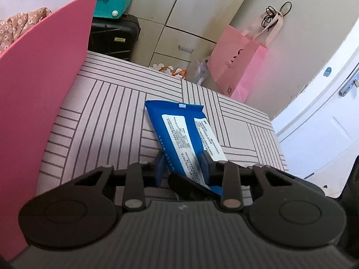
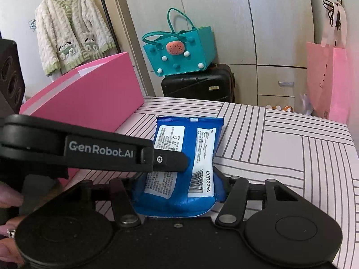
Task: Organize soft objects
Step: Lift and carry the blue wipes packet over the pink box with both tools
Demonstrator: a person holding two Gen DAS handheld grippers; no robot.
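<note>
Both grippers clamp 1 blue wipes pack over the striped counter. The left gripper has its jaws closed on the pack's near end; the right gripper pinches its bottom (label side up). The pink box stands at 9 o'clock.

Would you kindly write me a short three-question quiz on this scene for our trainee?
1. True or false: floral cloth lies in the pink box.
2. Which claw grips the blue wipes pack?
3. The bag on the black suitcase is: A teal, B pink, C white.
Key: 1 true. 2 both, left claw and right claw. 3 A.
</note>
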